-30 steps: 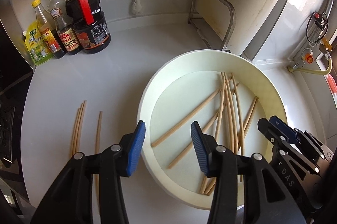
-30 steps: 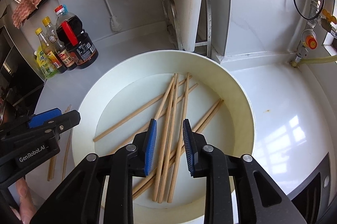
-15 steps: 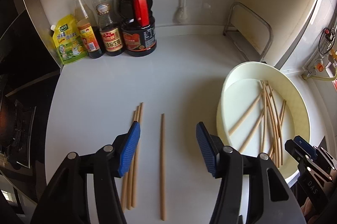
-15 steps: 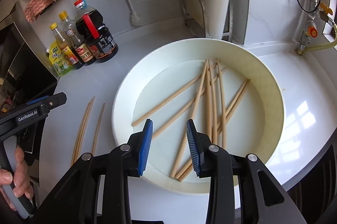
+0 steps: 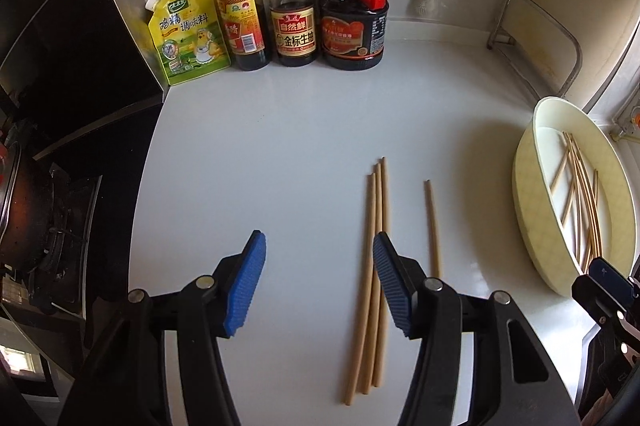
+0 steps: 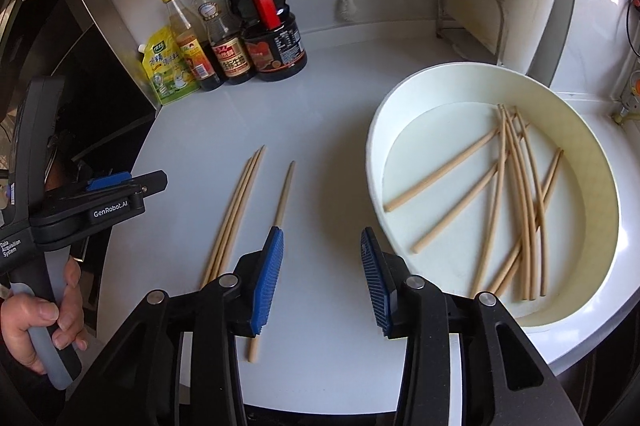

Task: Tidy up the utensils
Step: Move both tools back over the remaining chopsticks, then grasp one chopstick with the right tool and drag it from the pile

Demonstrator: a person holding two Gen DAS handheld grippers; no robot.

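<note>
Three chopsticks [image 5: 375,246] lie bunched side by side on the white counter [image 5: 280,154], long axes running from the near edge toward the back wall, the thin tips at the far end. Just right of them, apart, a single chopstick [image 5: 433,226] lies nearly parallel, its tip also pointing away. Farther right stands the basin [image 6: 404,94], holding about eight more chopsticks [image 6: 516,202] that cross at mixed angles, most running near to far, two slanting toward the left wall of the basin.

The left wrist view shows the bottle labels at the back and only a sliver of the basin at the right edge; the right wrist view shows the whole basin floor, plus the hand [image 6: 36,322] gripping the left gripper's handle and a cloth hanging above the bottles.

The left gripper [image 5: 320,290] hangs over bare counter with its jaws parted and nothing between them; they have just been widening. The bunch of three passes just under its right pad. The right gripper [image 6: 322,282] also stands released and empty, jaws just widened. The single chopstick runs under its left pad, and the basin rim sits just beside its right pad.
</note>
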